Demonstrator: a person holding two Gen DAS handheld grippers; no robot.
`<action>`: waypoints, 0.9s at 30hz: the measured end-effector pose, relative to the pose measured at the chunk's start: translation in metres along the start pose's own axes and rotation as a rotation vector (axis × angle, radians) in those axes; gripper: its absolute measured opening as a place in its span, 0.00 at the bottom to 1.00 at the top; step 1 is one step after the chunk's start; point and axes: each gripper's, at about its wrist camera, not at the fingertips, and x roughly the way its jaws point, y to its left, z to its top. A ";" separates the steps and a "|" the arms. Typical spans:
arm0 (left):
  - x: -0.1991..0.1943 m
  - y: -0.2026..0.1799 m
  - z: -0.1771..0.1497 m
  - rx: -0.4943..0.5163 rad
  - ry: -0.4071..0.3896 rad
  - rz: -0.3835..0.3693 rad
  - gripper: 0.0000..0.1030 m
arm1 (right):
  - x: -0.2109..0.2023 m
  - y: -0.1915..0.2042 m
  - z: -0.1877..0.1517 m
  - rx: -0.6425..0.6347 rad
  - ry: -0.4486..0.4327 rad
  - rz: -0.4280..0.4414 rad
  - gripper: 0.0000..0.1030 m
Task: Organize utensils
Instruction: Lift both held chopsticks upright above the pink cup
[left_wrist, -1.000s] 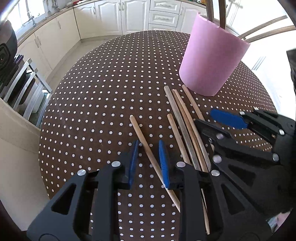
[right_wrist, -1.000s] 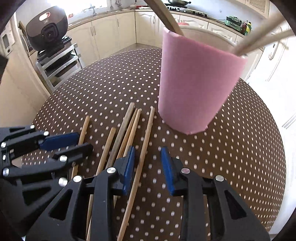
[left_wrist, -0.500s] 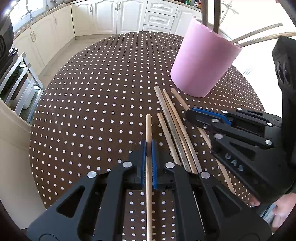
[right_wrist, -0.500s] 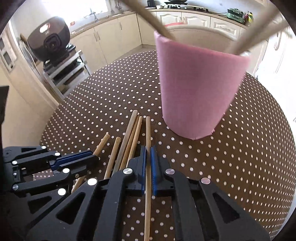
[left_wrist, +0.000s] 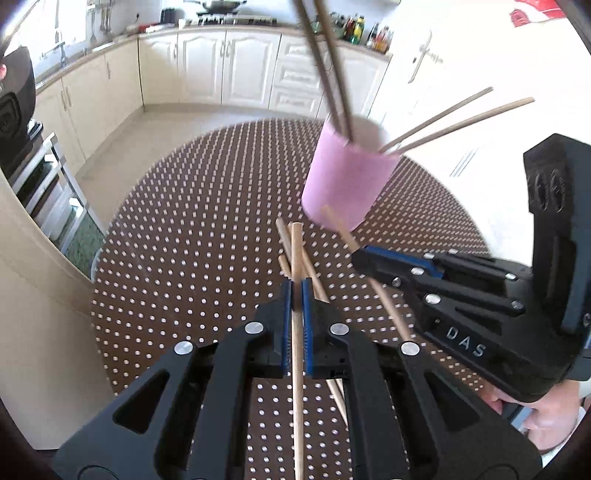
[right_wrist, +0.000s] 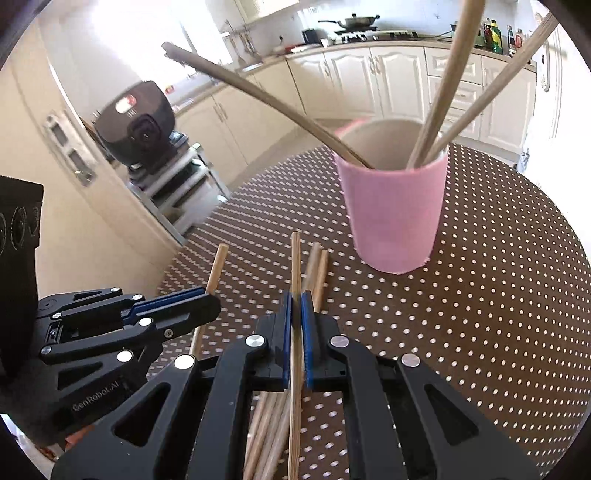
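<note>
A round table (left_wrist: 177, 258) in a brown cloth with white dots fills both views, with kitchen cupboards beyond it. Toward its far right stands a pink cup (left_wrist: 343, 181) that already holds several sticks leaning out over its rim.

On the cloth just near of the cup lie a few loose wooden sticks (right_wrist: 317, 266), side by side and pointing roughly toward it.

The left tongs (left_wrist: 296, 291) are closed narrow on one chopstick (left_wrist: 296, 254), which runs straight out past the blue pads toward the cup and trails back under the camera. The right tongs (right_wrist: 296, 306) are likewise clamped narrow on a second chopstick (right_wrist: 295, 258), its far tip pointing to the left of the cup's base. Each stick sits between its pads. In the left view the right tongs appear at the right edge, with a hand (left_wrist: 554, 406) behind them; their stick slants up toward the cup's lower wall.

The step in hand looks like carrying: both sticks are gripped and seem clear of the cloth, not yet at the cup. Next, each far tip would need raising above the rim and tilting down into the opening, steering between the sticks already leaning there so none gets knocked out or the light cup tipped.
</note>
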 end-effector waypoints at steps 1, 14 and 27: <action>-0.008 -0.002 -0.001 0.003 -0.013 -0.001 0.06 | -0.003 0.002 0.000 0.002 -0.009 0.005 0.04; -0.075 -0.046 -0.004 0.062 -0.178 -0.011 0.06 | -0.080 0.003 -0.014 0.030 -0.208 0.152 0.04; -0.110 -0.068 -0.009 0.110 -0.269 -0.025 0.06 | -0.110 0.020 -0.021 -0.053 -0.367 0.064 0.04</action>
